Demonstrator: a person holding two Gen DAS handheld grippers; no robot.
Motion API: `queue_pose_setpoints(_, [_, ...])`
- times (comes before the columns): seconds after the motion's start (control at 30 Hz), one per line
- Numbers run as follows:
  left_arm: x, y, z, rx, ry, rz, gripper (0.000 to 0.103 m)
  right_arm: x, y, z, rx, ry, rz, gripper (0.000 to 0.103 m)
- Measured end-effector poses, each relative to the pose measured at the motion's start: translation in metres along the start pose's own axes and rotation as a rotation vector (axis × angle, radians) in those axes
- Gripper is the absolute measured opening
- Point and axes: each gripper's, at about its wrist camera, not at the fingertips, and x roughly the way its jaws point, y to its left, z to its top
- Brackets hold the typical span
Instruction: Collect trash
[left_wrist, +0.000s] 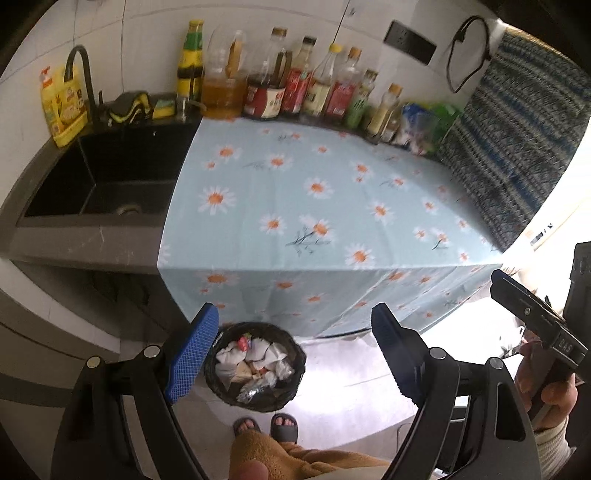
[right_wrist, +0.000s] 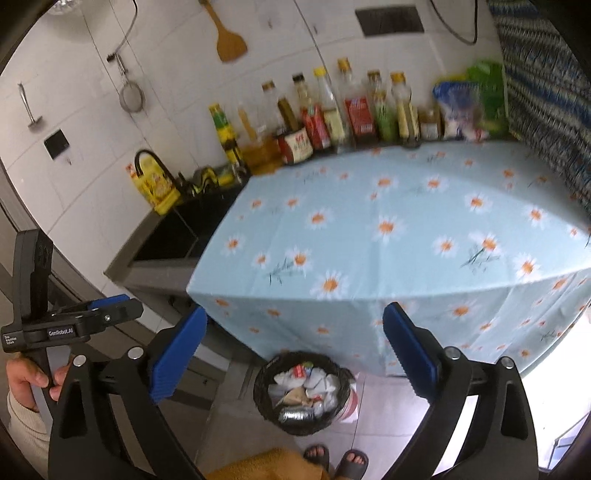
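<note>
A black-lined trash bin (left_wrist: 255, 365) stands on the floor in front of the counter, holding crumpled white paper, wrappers and foil; it also shows in the right wrist view (right_wrist: 301, 393). My left gripper (left_wrist: 291, 350) is open and empty, held above the bin. My right gripper (right_wrist: 295, 358) is open and empty, also above the bin. The right gripper shows at the right edge of the left wrist view (left_wrist: 532, 306); the left gripper shows at the left of the right wrist view (right_wrist: 107, 308). The daisy-print tablecloth (left_wrist: 314, 199) on the counter carries no loose trash.
A black sink (left_wrist: 107, 181) with a faucet lies left of the cloth. Several bottles (left_wrist: 295, 85) line the back wall. A knitted cloth (left_wrist: 517, 147) hangs at the right. The person's sandalled feet (left_wrist: 266, 426) stand by the bin.
</note>
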Motion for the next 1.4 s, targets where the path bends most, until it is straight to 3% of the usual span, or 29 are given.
queue_pose_setpoints(0.13, [-0.015, -0.008, 0.007, 0.015, -0.028, -0.008, 0.083, -0.019, 0.000, 0.011, -0.005, -0.042, -0.015, 0.098])
queue_pose_setpoints(0.2, [-0.021, -0.012, 0.010, 0.032, -0.026, -0.005, 0.091, -0.025, 0.000, 0.013, -0.006, -0.059, -0.023, 0.098])
queue_pose_setpoints(0.37, [-0.034, -0.022, 0.014, 0.052, -0.066, -0.019, 0.096, -0.043, 0.000, 0.022, -0.013, -0.094, -0.049, 0.098])
queue_pose_setpoints(0.57, [-0.041, -0.033, 0.013, 0.087, -0.112, -0.015, 0.096, -0.066, -0.005, 0.026, -0.015, -0.136, -0.078, 0.098])
queue_pose_setpoints(0.83, [-0.045, -0.041, 0.014, 0.096, -0.098, -0.034, 0.096, -0.075, -0.011, 0.028, -0.001, -0.145, -0.094, 0.098])
queue_pose_setpoints(1.4, [-0.048, -0.040, 0.013, 0.073, -0.103, 0.006, 0.096, -0.072, -0.013, 0.027, -0.003, -0.118, -0.095, 0.098])
